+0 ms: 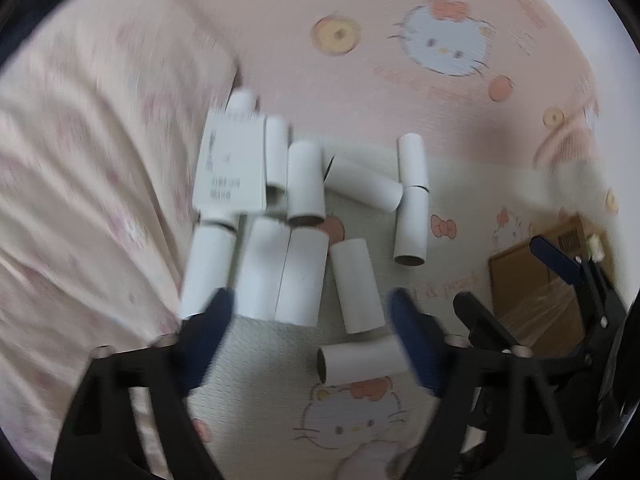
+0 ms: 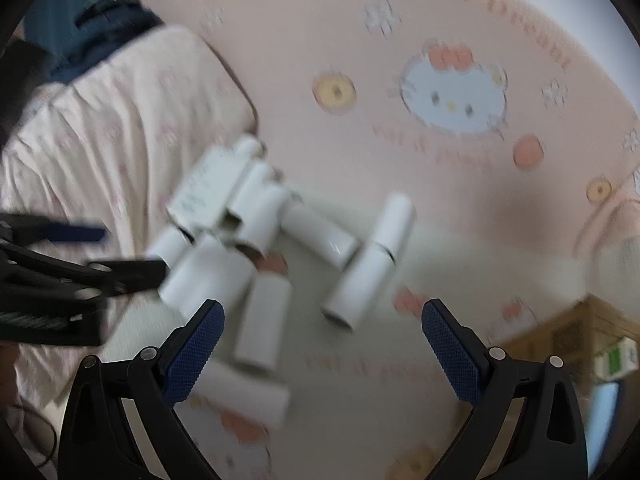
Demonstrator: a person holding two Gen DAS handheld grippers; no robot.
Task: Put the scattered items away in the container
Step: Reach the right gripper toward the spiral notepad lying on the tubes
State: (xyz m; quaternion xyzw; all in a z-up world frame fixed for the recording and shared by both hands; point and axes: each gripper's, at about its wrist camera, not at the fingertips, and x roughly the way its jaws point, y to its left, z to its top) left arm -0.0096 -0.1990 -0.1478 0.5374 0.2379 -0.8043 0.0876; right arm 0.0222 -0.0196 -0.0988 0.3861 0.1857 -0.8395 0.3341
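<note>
White cardboard tubes (image 1: 304,276) lie scattered in a loose cluster on a pink and cream cartoon-cat bedsheet (image 1: 400,12), beside a flat white printed box (image 1: 232,168) and a rumpled pale pink quilt (image 1: 80,160). One tube (image 1: 360,360) lies on its side between the blue-padded fingers of the left gripper (image 1: 316,340), whose jaws are spread and hold nothing. The right gripper (image 2: 320,348) hovers over the tubes, jaws wide apart and empty. A brown cardboard container (image 1: 536,300) sits to the right, apart from the tubes. Both views are blurred.
</note>
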